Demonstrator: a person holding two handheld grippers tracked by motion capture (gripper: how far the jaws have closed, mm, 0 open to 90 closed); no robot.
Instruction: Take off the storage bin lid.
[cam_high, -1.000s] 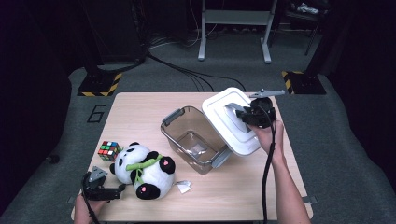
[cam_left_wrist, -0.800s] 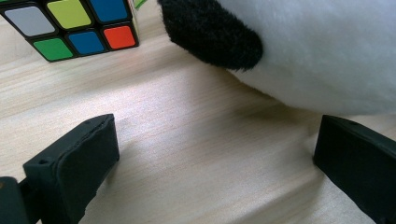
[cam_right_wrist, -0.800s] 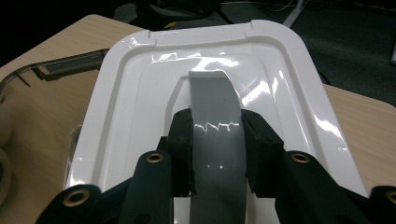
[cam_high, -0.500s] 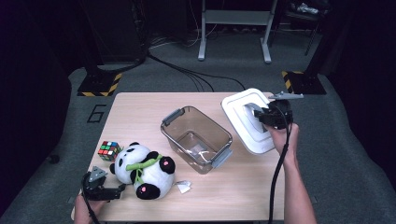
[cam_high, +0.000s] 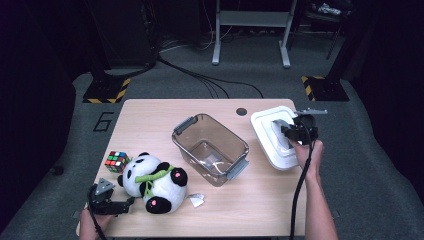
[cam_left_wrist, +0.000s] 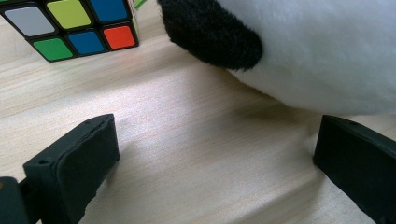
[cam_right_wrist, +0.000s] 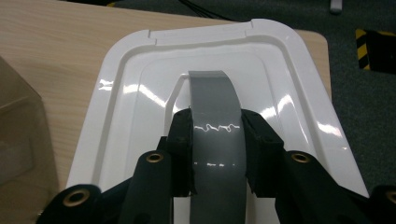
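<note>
My right gripper (cam_high: 291, 131) (cam_right_wrist: 215, 140) is shut on the grey arched handle (cam_right_wrist: 212, 100) of a white box lid (cam_high: 270, 135) (cam_right_wrist: 140, 93), which lies at the table's right edge. A clear plastic box (cam_high: 210, 150) with grey latches stands open in the middle of the table. A plush panda (cam_high: 152, 182) (cam_left_wrist: 317, 51) lies at the front left. My left gripper (cam_high: 117, 205) (cam_left_wrist: 215, 158) rests on the wood beside the panda, its jaws wide apart around bare table, the right jaw close under the panda's white body.
A colour puzzle cube (cam_high: 116, 161) (cam_left_wrist: 70, 23) sits left of the panda. A small crumpled white scrap (cam_high: 196, 200) lies by the panda's right side. The wooden table (cam_high: 150, 120) has a round cable hole (cam_high: 242, 111) at its back. Dark floor with cables and stand legs lies beyond.
My right gripper carried the white lid off the clear box, to the right and down onto the table's right side. The left gripper and panda stayed put.
</note>
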